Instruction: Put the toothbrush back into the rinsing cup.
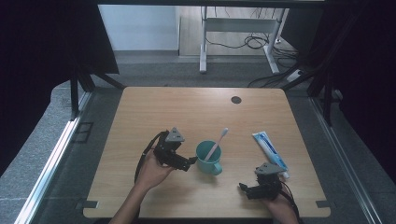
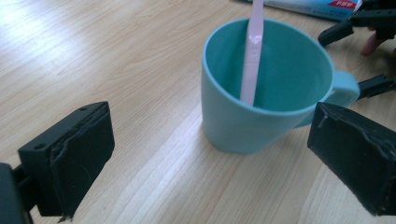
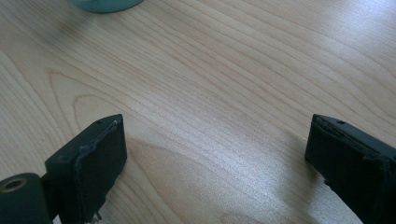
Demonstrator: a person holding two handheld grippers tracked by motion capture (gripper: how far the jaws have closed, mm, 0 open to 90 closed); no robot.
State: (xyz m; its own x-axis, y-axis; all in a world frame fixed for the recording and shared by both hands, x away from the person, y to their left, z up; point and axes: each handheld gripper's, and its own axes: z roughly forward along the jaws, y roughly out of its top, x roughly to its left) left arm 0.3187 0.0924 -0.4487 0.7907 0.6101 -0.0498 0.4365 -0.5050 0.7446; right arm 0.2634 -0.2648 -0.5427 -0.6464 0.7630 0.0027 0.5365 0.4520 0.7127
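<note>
The cup point(image 1: 208, 157) with the toothbrush point(image 1: 216, 143) is seen mid-frame on the desk point(image 1: 154, 107). The left hand-held gripper point(image 1: 191, 161) is released beside it. Next, the toothpaste point(image 1: 270, 147) is likely picked up.

On your desk point(image 1: 140, 112) the toothbrush point(image 1: 217, 142) stands in the mug point(image 1: 208, 158); the toothpaste tube point(image 1: 270, 150) lies to its right, well apart.
</note>
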